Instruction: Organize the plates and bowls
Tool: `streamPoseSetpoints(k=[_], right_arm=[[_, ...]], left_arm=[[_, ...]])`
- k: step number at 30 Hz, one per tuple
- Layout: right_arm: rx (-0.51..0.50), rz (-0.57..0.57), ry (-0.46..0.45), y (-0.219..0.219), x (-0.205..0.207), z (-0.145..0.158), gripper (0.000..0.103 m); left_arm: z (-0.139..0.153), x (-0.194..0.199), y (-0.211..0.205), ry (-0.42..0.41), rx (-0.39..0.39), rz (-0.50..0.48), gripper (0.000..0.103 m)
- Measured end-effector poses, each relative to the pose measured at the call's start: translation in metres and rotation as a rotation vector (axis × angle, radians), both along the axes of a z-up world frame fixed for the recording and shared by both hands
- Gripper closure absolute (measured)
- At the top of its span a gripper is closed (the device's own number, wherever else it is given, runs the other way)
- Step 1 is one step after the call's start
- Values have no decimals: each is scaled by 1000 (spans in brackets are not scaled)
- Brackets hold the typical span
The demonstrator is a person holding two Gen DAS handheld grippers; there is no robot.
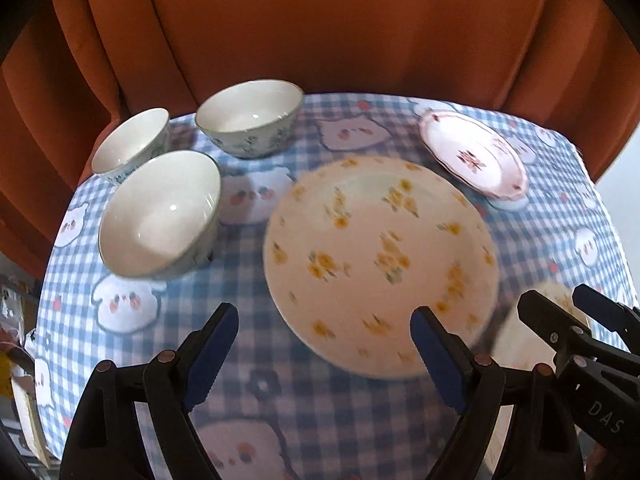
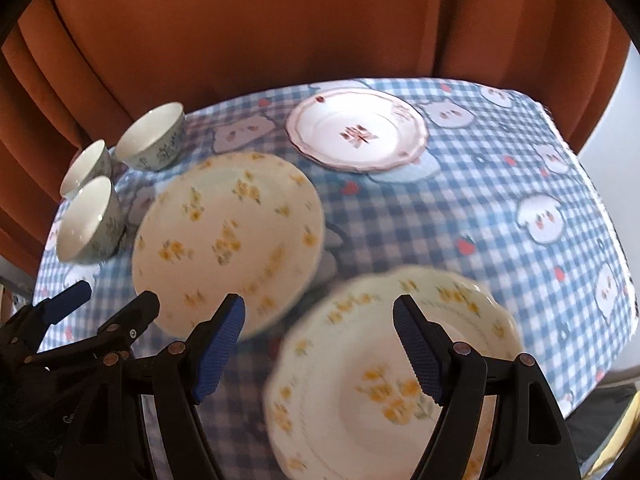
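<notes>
- Table under a blue checked tablecloth (image 2: 460, 216); orange curtain (image 1: 320, 20) hangs close behind the far edge.
- Three bowls crowd the far-left corner: near bowl (image 1: 160, 214), middle bowl (image 1: 130, 144) at the cloth edge, far bowl (image 1: 250, 118). Near and middle bowls look to be touching.
- Large yellow-flowered plate (image 1: 380, 264) lies mid-table, just beside the near bowl, a strip of cloth between them.
- Pink-rimmed plate (image 2: 358, 134) sits toward the far edge, apart from the large plate; its rim looks raised on one side in the left view.
- Widest open cloth: right half of the table, out to the right edge.
- Left gripper (image 1: 324, 348) is spread wide, holding nothing, above the near rim of the large plate; bare cloth under its left finger.
- Right gripper (image 2: 320, 344) is also spread wide and holds nothing, above a scalloped yellow-flowered plate (image 2: 380, 380) at the near edge.
- Right view alone shows that scalloped plate whole; the left view catches only a sliver behind the right gripper's fingers.
- Both views are motion-blurred.
</notes>
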State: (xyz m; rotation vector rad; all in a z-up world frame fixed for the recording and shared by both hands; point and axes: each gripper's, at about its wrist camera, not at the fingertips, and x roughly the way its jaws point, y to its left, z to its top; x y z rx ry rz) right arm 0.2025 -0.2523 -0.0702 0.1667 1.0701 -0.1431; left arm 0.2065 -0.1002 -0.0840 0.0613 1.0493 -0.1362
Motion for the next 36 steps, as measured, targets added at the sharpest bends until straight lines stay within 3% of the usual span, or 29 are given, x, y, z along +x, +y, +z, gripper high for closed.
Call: streamPoseSetpoints(k=[9, 17, 20, 21, 24, 36], right_arm=[[3, 32, 5, 2, 51, -23, 24], [22, 50, 40, -6, 85, -54, 24], [31, 59, 63, -7, 94, -65, 32], [35, 59, 72, -7, 96, -69, 36], [47, 59, 98, -7, 100, -79, 46], [30, 63, 127, 9, 86, -81, 46]], left_arm=[[-30, 41, 5, 26, 23, 85, 15], [-56, 59, 0, 70, 28, 57, 18], [-62, 65, -1, 87, 19, 62, 26], [-64, 67, -1, 98, 0, 63, 30], [-66, 69, -2, 115, -19, 64, 31], [-65, 48, 12, 132, -2, 55, 31]])
